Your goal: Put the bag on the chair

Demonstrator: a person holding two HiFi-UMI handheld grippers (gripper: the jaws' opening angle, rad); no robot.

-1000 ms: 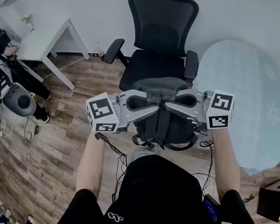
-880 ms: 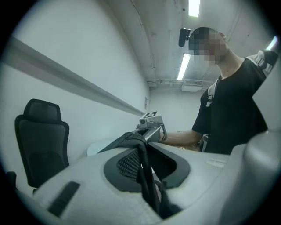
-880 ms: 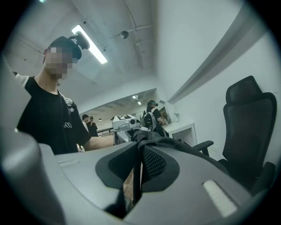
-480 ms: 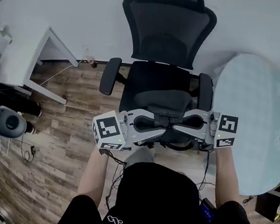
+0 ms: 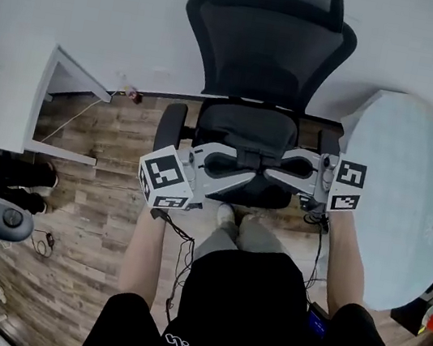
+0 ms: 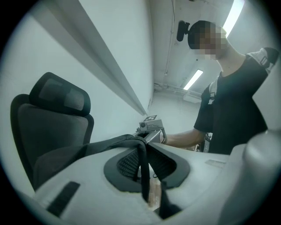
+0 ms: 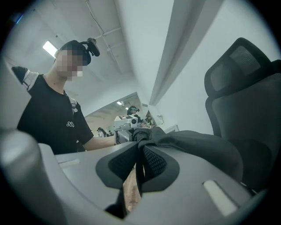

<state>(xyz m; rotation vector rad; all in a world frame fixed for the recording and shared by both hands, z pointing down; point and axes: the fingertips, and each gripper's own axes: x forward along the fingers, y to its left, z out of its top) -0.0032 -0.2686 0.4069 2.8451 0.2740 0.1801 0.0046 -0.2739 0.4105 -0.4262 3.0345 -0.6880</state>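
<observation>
Left tongs (image 5: 238, 164) and right tongs (image 5: 276, 168) each clamp a strap of the black backpack (image 5: 262, 194) over the office chair (image 5: 267, 45) seat.

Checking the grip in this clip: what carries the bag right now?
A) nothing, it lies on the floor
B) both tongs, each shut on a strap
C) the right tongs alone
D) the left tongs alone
B: the left tongs and the right tongs each pinch a dark strap of the bag, as each gripper view shows.
</observation>
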